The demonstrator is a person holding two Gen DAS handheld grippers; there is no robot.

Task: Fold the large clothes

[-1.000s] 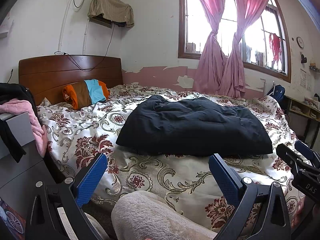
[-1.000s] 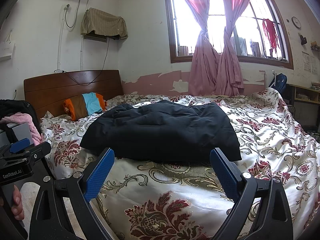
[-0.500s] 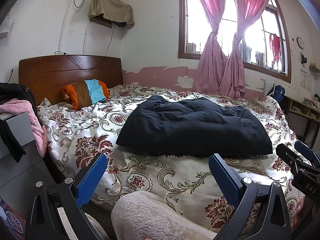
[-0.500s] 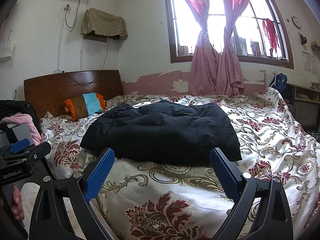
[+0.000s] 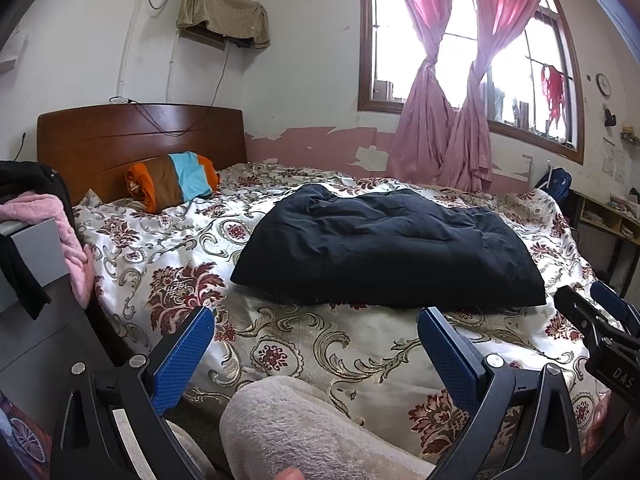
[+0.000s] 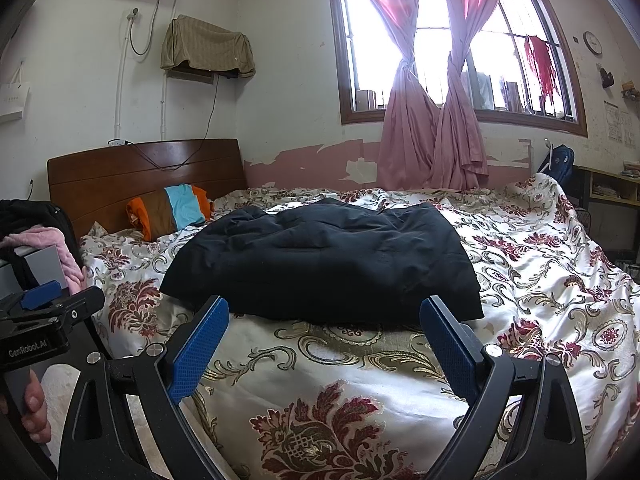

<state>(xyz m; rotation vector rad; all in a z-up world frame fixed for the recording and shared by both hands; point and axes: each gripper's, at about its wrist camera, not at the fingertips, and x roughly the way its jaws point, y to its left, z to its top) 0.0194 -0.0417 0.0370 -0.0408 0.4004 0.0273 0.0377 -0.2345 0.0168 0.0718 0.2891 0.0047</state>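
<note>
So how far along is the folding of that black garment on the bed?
Done: the black garment lies as a compact rectangle on the floral bedspread. In hand: nothing; left gripper and right gripper are open, short of it. Left: possibly another fold.

My landmark is the wooden headboard (image 5: pixel 140 136); against its foot lies a striped orange, brown and blue pillow (image 5: pixel 172 180); the floral bedspread (image 5: pixel 168 248) runs out from it toward me; above it hangs a cloth-draped wall unit (image 5: pixel 222 12); well to its right, pink curtains (image 5: pixel 440 132) frame the window (image 6: pixel 500 40).
</note>
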